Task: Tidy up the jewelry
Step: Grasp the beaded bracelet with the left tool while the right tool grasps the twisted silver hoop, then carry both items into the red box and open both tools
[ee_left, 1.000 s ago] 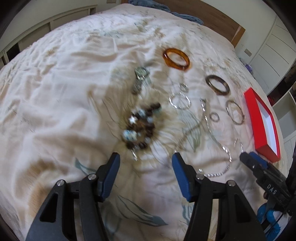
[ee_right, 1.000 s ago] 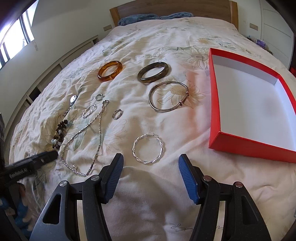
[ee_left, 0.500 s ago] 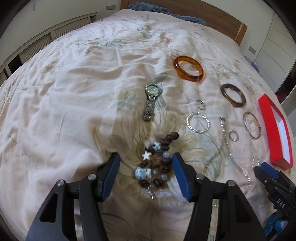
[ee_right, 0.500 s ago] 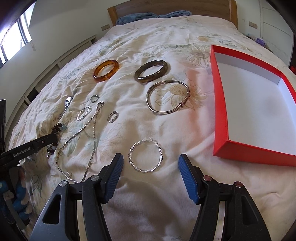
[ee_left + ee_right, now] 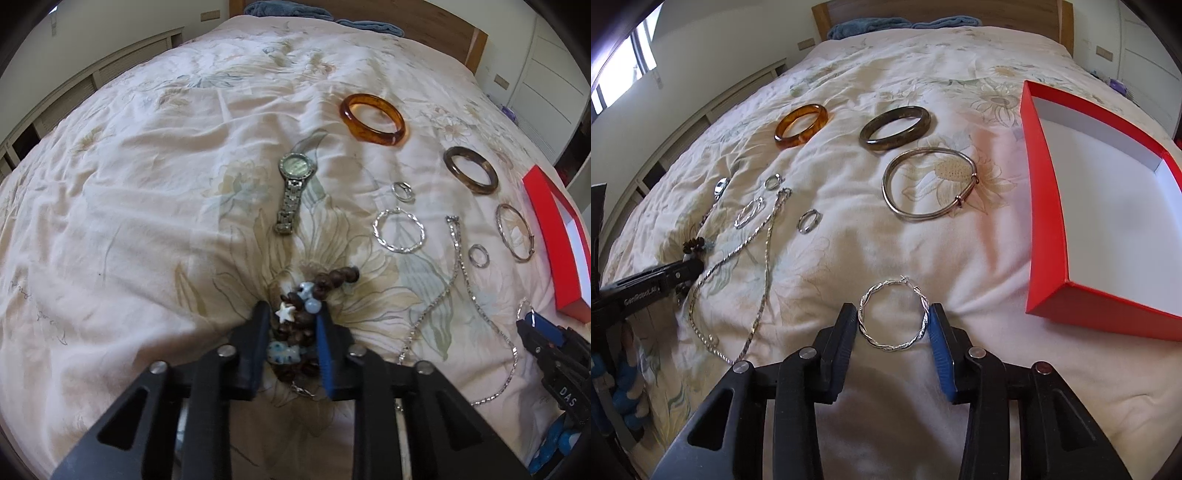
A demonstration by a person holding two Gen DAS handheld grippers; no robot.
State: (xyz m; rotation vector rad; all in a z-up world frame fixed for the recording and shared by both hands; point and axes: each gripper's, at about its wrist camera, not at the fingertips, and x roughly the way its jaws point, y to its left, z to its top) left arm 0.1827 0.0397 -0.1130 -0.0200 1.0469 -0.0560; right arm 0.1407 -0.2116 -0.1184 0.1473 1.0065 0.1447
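Observation:
Jewelry lies spread on a floral bedspread. My left gripper (image 5: 291, 314) has closed around a brown and blue beaded bracelet (image 5: 314, 291), its fingers pressing the beads on both sides. My right gripper (image 5: 894, 317) straddles a twisted silver hoop earring (image 5: 893, 320), its fingers touching both sides of the hoop. A red box (image 5: 1108, 206) with a white inside lies open at the right. An amber bangle (image 5: 373, 120), a dark bangle (image 5: 471, 170), a silver bangle (image 5: 929, 184), a watch (image 5: 293, 184), a silver chain (image 5: 764, 251), a second hoop (image 5: 398, 230) and small rings (image 5: 479, 255) lie around.
The wooden headboard (image 5: 942, 9) with blue towels (image 5: 864, 26) is at the far end. White cupboards (image 5: 546, 85) stand to the right of the bed. A slatted wall unit (image 5: 92, 81) runs along the left side.
Both grippers moved forward and down and closed in. The left one closed on the beaded bracelet. The right one narrowed around the twisted hoop.

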